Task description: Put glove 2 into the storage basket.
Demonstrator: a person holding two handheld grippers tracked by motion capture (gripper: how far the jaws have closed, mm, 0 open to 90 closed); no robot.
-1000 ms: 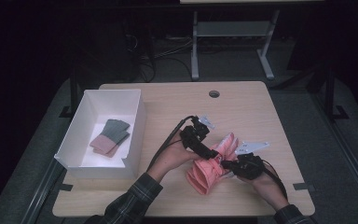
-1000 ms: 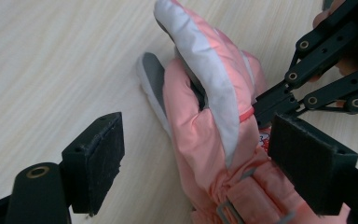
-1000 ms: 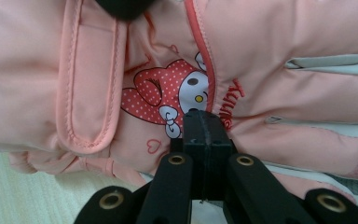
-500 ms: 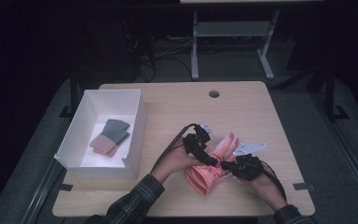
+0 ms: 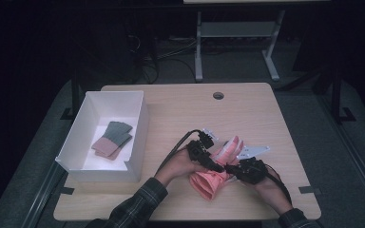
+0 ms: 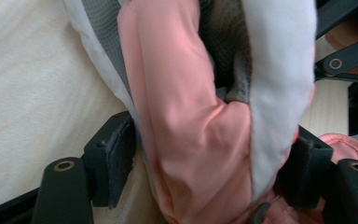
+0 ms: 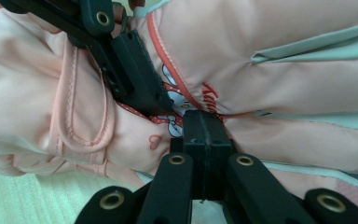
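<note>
High view puts the pink garment (image 5: 210,183) on the wooden table (image 5: 180,114), near its front edge and to the right of the white box (image 5: 140,126); every place below is given from that garment. It lies crumpled, pink cloth with pale grey-white panels and a small printed figure. The left gripper (image 5: 215,165) sits on the garment's upper left part, held by the person's left hand (image 5: 178,164). In the left gripper view a thick fold of pink and white cloth (image 6: 200,116) stands between its two jaws; these have just been closing, and the pads touch the fold on both sides, though a firm pinch cannot be told. The right gripper (image 5: 235,170) meets the garment's right edge, the right hand (image 5: 268,187) behind it. In the right gripper view its jaws are fully together (image 7: 207,140), tips against the printed cloth (image 7: 168,126); whether any fabric is nipped between them cannot be told. The left gripper's jaw (image 7: 130,70) lies just beside it on the cloth. Well left of the garment, inside the box, lie folded grey and pink cloths (image 5: 111,139). Beyond it, far across the table, is a round cable hole (image 5: 218,95).
</note>
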